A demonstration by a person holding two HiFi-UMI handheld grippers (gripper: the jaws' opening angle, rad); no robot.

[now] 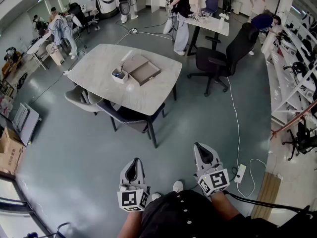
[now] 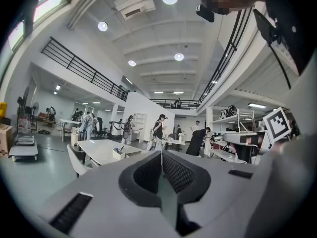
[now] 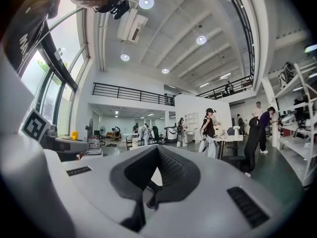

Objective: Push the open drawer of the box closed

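Observation:
A flat grey-brown box (image 1: 144,69) lies on the pale table (image 1: 99,68) far ahead of me. Its small drawer (image 1: 119,75) stands pulled out at the box's left end, with a few small items in it. Both grippers hang low by my body, well short of the table. The left gripper (image 1: 133,160) is shut and empty, its jaws meeting at the tip (image 2: 161,153). The right gripper (image 1: 198,146) is likewise shut with nothing held (image 3: 158,148). In the left gripper view the table (image 2: 97,149) and drawer (image 2: 118,153) show small in the distance.
A light chair (image 1: 80,99) and a dark chair (image 1: 130,117) are tucked in at the table's near side. A black office chair (image 1: 213,63) stands to the right. A power strip (image 1: 240,172) with a white cable lies on the floor. Shelving (image 1: 297,68) lines the right wall. Several people stand at the back.

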